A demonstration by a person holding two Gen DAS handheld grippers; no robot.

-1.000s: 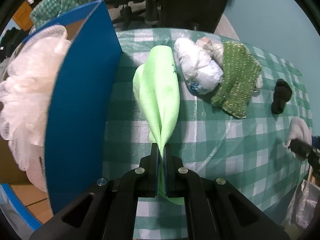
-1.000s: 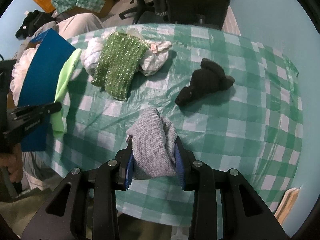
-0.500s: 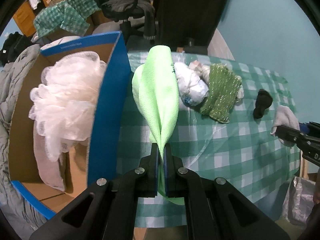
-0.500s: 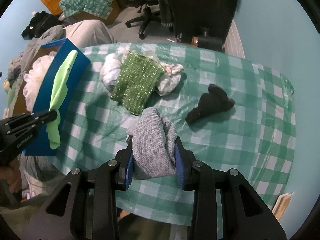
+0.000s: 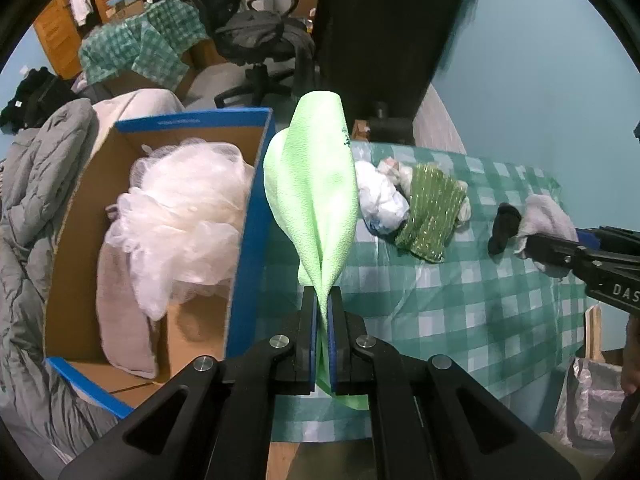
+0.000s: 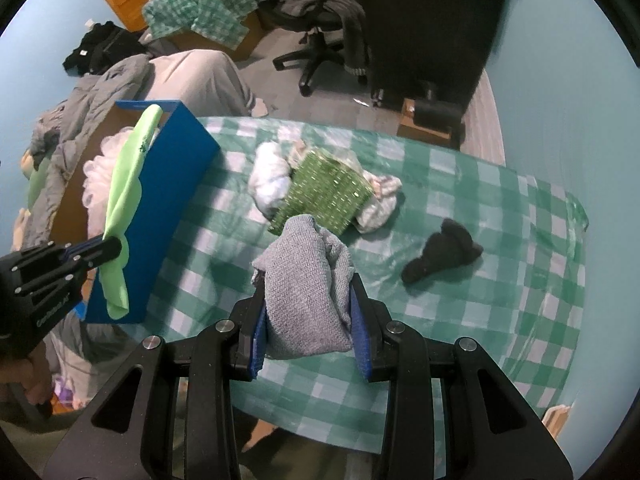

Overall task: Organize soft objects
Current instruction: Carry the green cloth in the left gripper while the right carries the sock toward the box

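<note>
As far as I can judge, task is approx. half done: the cardboard box (image 5: 248, 216) with blue outside walls already holds a white mesh bath pouf (image 5: 180, 216) and a beige cloth (image 5: 124, 320) under it. Two more items are in the air, w/ both hands busy, not dropped yet.

Left on the green checked tablecloth (image 6: 500, 300): a sparkly green knit cloth (image 6: 328, 196) lying over white crumpled fabric (image 6: 270, 180), and a black sock (image 6: 440, 256) apart from that pile, toward the table's right end. So I count at least 3 things to collect after these two.

Left gripper (image 5: 322, 320): fingers pressed almost together, only thin fabric between the blue pads, pinching the lime-green microfiber cloth (image 5: 316, 192) near its lower end; cloth stands up in a long fold, right beside the box wall, approx. over the edge, not inside.

Right gripper (image 6: 310, 340): fingers spread wider, because they clamp a thick bundle of grey knit fabric (image 6: 306, 280), prob. a sock or small towel, held above the tablecloth, well apart from the box.
</note>
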